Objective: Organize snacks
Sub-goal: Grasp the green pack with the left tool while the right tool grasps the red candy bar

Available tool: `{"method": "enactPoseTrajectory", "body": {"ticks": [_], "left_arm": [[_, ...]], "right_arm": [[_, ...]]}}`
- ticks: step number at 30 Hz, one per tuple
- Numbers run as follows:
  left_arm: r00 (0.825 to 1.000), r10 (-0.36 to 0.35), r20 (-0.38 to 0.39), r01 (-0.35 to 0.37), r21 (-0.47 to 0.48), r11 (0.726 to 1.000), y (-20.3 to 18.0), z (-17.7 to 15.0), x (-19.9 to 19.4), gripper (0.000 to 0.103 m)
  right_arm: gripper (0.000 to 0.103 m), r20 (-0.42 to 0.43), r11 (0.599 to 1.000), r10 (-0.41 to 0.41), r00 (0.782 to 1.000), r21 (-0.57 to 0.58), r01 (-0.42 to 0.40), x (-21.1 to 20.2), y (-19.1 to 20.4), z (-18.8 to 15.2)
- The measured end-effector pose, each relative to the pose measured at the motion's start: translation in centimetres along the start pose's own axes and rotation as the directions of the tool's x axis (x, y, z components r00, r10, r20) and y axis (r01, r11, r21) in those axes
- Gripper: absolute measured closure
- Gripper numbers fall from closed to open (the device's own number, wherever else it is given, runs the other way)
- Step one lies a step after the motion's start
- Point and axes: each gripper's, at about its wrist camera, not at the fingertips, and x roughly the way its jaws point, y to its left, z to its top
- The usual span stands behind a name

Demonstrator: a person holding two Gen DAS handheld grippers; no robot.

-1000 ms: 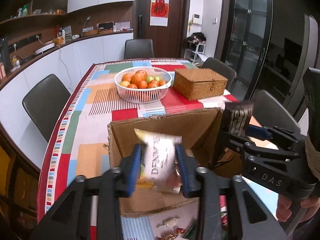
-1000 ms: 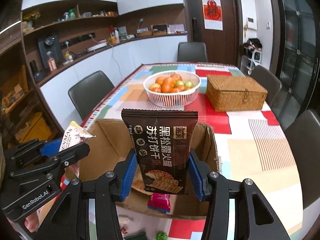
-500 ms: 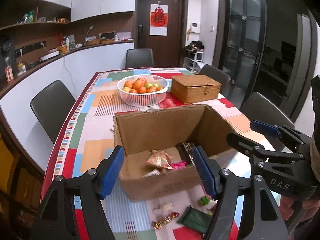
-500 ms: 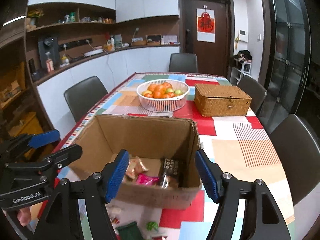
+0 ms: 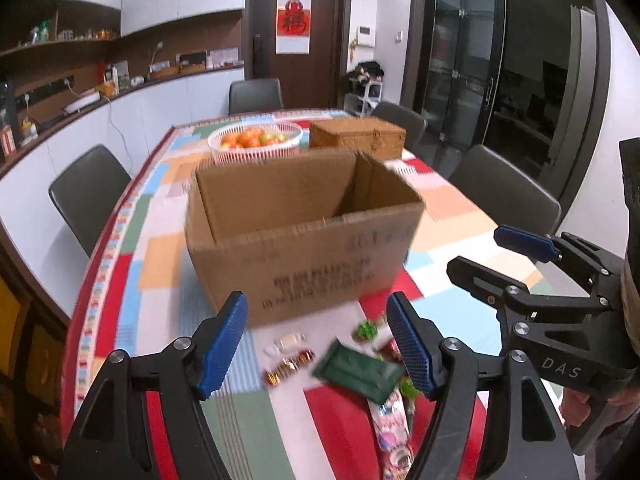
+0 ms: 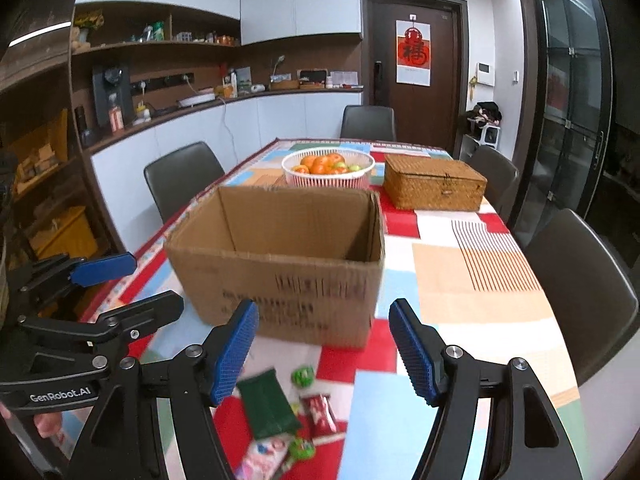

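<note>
Patchwork tablecloth, printed cardboard box, "GenRobot.AI" left gripper, "DAS" right gripper, jaws spread empty

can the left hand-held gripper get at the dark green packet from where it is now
Probably yes. The left hand-held gripper is open and empty, and the dark green packet lies uncovered on the tablecloth just ahead of its fingers, in front of the cardboard box.
</note>
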Motion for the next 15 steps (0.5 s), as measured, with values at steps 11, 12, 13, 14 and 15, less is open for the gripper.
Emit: {"method": "enactPoseTrajectory", "body": {"ticks": [11,12,13,14,15], "left_arm": [[0.99,-0.02,-0.143,0.012,-0.06,0.998,-0.8,-3.6,3.8,0.032],[0.988,-0.022,-0.155,0.012,-0.068,0.998,-0.9,-3.8,4.2,0.032],[0.985,-0.028,-0.171,0.014,-0.078,0.997,-1.0,-4.0,4.7,0.032],[0.981,-0.034,-0.189,0.016,-0.092,0.996,-1.1,-4.3,5.3,0.032],[0.979,-0.037,-0.201,0.017,-0.101,0.995,-1.1,-4.4,5.8,0.032]], "right_arm": [[0.039,-0.134,1.0,0.001,0.991,-0.011,-0.002,1.5,-0.8,-5.0],[0.04,-0.147,1.0,0.004,0.989,-0.012,-0.005,1.7,-0.9,-5.4],[0.041,-0.162,1.0,0.007,0.987,-0.011,-0.009,2.1,-1.0,-5.8],[0.044,-0.177,1.0,0.011,0.984,-0.008,-0.013,2.5,-1.1,-6.1],[0.045,-0.196,1.0,0.02,0.98,-0.004,-0.021,3.0,-1.3,-6.5]]}}
